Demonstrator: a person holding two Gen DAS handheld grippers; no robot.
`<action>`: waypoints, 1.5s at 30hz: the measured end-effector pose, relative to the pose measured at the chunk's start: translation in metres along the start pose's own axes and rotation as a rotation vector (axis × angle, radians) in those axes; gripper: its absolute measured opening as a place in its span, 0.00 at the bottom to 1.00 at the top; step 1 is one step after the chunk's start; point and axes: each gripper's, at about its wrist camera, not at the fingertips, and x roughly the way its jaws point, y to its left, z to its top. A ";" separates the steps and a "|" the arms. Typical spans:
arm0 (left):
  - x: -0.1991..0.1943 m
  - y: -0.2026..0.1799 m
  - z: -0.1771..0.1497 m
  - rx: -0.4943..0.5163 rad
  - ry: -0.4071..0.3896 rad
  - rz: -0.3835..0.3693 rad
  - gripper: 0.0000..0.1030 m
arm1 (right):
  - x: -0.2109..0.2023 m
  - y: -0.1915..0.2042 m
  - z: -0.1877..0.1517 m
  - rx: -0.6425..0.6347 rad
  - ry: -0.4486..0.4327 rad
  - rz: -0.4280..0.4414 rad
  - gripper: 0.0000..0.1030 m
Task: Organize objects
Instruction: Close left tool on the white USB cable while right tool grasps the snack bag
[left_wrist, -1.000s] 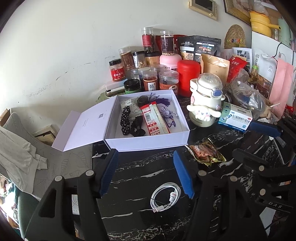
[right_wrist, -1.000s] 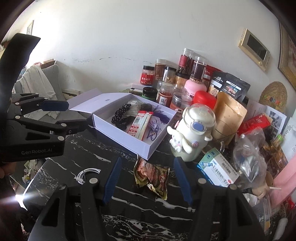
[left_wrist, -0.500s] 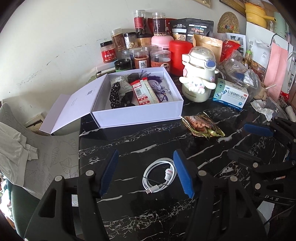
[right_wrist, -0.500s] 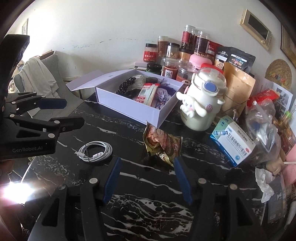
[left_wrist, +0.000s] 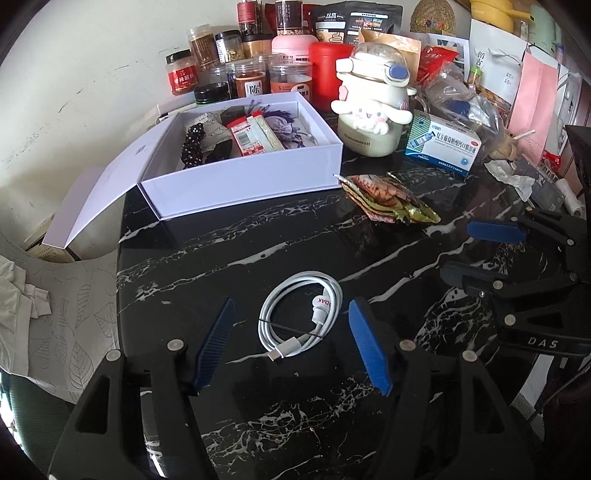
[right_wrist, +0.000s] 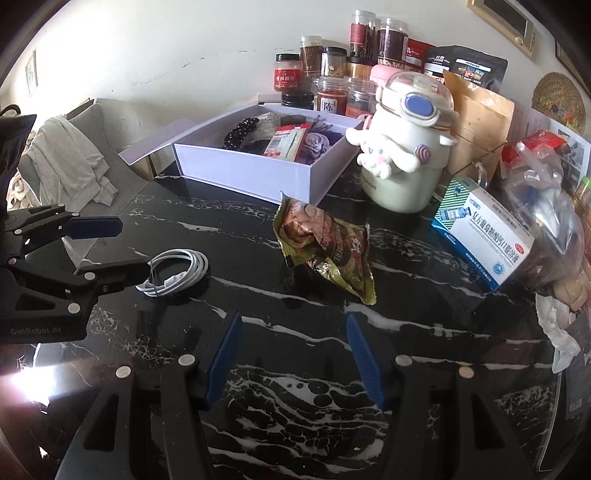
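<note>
Left tool (left_wrist: 291, 341): its two blue-padded jaws stand about half open and have just been opening a little more. The coiled white cable (left_wrist: 301, 317) lies on the tabletop between them, but the pads do not press on it, so nothing is held.
Right tool (right_wrist: 291, 354): half open also, and empty; only bare tabletop (right_wrist: 295, 387) shows between its jaws. In the left view it is seen at the right edge (left_wrist: 476, 251), jaws apart.
White cable: a flat coil, near the front left part of the black marble tabletop. In the right view one finger of the left tool hides part of the coil (right_wrist: 177, 271).
Snack packet (right_wrist: 327, 249): crumpled, gold and brown, lying flat just in front of the right corner of the white box, well beyond the tips of the right tool.
White box (left_wrist: 240, 177): open, its lid folded out to the left past the tabletop edge. Inside are dark hair ties, a red and white packet and purple things.
Cartoon bottle (right_wrist: 406, 147): cream colour, upright, just beside the right side of the box.
Medicine carton (left_wrist: 441, 146): blue and white, lying to the right of the bottle.
Jars (left_wrist: 255, 77): a crowded group behind the box, against the wall.
</note>
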 end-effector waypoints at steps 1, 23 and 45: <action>0.003 0.000 -0.002 0.003 0.006 -0.002 0.63 | 0.003 -0.003 0.000 0.008 0.006 0.000 0.58; 0.064 0.016 -0.005 -0.059 0.103 -0.013 0.76 | 0.053 -0.021 0.032 0.046 0.014 0.001 0.83; 0.067 0.027 0.001 -0.077 0.059 0.005 0.65 | 0.074 -0.040 0.043 0.149 0.061 0.050 0.67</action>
